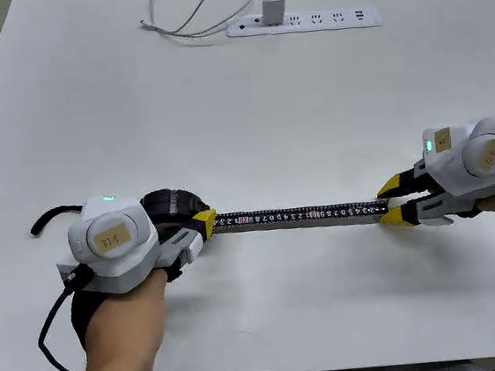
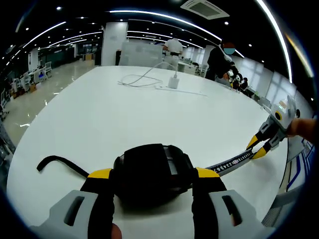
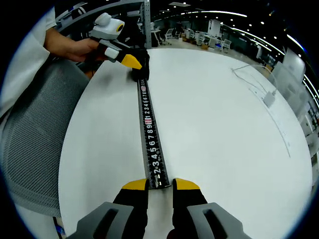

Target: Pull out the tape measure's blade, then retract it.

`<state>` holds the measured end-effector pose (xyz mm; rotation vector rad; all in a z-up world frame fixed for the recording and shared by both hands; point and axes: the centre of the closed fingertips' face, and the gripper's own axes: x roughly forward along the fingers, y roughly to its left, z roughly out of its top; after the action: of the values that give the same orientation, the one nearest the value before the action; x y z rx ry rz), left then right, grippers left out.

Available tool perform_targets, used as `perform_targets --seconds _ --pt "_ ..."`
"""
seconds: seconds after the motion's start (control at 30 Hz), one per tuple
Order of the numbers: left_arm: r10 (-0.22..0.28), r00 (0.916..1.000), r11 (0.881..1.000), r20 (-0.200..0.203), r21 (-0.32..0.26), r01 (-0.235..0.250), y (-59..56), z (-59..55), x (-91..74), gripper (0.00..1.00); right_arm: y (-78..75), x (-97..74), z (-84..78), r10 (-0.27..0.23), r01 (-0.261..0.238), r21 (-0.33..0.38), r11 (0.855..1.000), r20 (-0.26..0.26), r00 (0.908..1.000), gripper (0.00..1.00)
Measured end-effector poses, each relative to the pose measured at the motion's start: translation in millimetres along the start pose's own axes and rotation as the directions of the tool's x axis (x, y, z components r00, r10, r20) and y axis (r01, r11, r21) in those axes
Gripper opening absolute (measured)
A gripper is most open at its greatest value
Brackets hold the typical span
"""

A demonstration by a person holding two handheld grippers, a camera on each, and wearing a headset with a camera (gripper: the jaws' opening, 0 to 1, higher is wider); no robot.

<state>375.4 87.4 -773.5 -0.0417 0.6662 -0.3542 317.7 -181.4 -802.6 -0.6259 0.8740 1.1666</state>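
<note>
Tape measure [image 1: 172, 208] sits by the front edge of the tabletop [image 1: 265, 104], half hidden where our left gripper [image 2: 153, 173] squeezes it. Our right gripper [image 3: 160, 185] pinches the pulled-out blade [image 1: 299, 215]; its tip is hidden.

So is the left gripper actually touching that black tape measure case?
Touching. The left gripper view shows the left gripper with both yellow tips pressed against the sides of the tape measure case, no gap either side.
</note>
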Motion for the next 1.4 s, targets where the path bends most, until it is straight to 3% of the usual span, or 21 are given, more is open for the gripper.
perform_targets --seconds 1.4 --pt "-0.011 0.9997 1.0 -0.024 -0.005 0.011 0.3 -0.7 -0.9 0.56 -0.2 0.5 3.2 0.0 0.0 -0.033 0.999 0.007 1.0 0.11"
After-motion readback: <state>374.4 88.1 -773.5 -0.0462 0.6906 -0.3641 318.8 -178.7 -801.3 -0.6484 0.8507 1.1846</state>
